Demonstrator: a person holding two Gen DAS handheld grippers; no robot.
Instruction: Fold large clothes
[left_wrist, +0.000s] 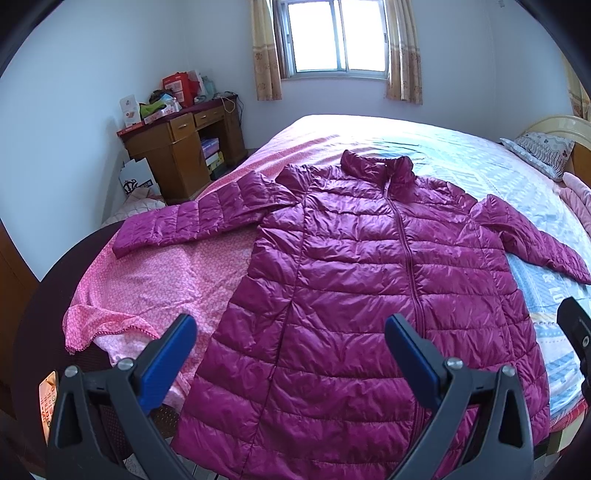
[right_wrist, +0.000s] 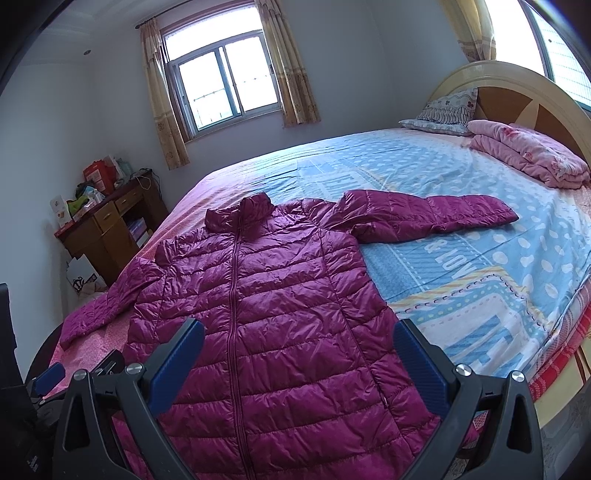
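Nearest the cameras, both tools are hovering above the foot of the bed with nothing between their blue pads: the left gripper (left_wrist: 291, 350) is standing wide open over the hem, and the right gripper (right_wrist: 299, 354) is spread just as wide. Under and ahead of them the magenta puffer jacket (left_wrist: 369, 277) is lying flat on the bed (right_wrist: 480, 280), front up and zipped, its long axis running straight away from the tools, hem near and collar far. Folding is looking not yet begun, since both sleeves are lying spread outward. The left sleeve (left_wrist: 192, 221) is reaching toward the bed's left edge, nearer the left gripper; the right sleeve (right_wrist: 436, 212) is stretching toward the headboard side, nearer the right one. Only the right wrist view is showing that cuff whole; in the left wrist view it is possibly cut off by the frame edge. Farther off, the wooden desk (left_wrist: 177, 147) is standing by the wall.
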